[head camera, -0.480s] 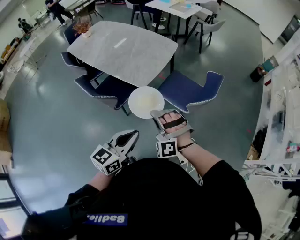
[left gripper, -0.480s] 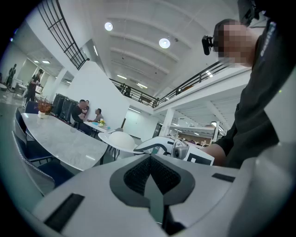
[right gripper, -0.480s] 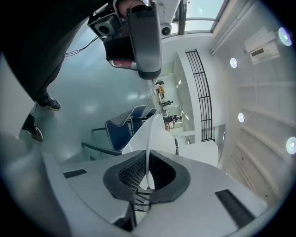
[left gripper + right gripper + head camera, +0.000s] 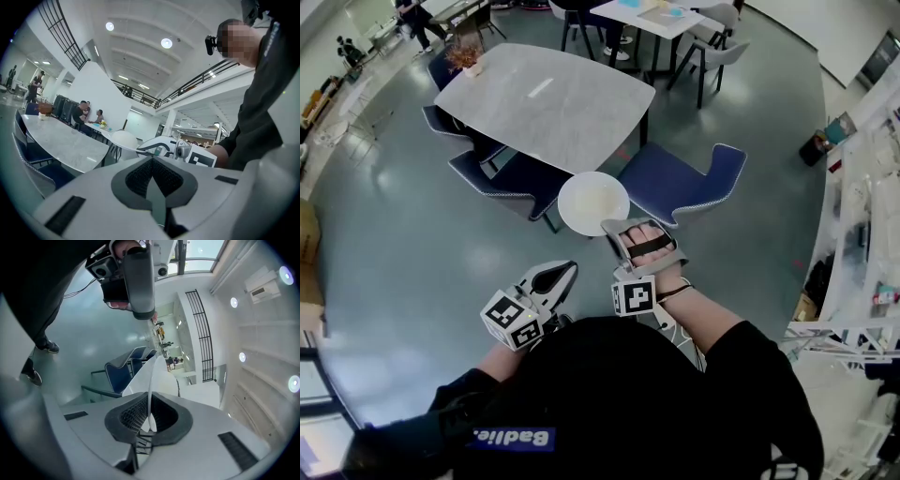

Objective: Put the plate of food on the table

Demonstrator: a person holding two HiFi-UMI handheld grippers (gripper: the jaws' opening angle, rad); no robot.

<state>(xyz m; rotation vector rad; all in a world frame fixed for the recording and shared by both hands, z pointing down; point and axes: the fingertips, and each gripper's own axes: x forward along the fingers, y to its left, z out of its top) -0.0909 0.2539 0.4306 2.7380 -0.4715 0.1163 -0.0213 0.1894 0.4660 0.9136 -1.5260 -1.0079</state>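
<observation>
Two grippers, one plate clamped in my right
My right gripper (image 4: pixel 619 228) pinches the white plate (image 4: pixel 592 203) by its near rim, out at 11 o'clock near the blue chairs (image 4: pixel 680 183); the marble table (image 4: pixel 546 98) lies beyond it, and my left gripper (image 4: pixel 567 267), jaws together and empty, hangs at 8 o'clock

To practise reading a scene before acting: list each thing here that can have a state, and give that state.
plate: held in the air by its rim, short of the table.
right gripper: shut on the plate.
left gripper: shut, nothing in it.
table: plate not on it yet.
chair: nobody in it.
</observation>
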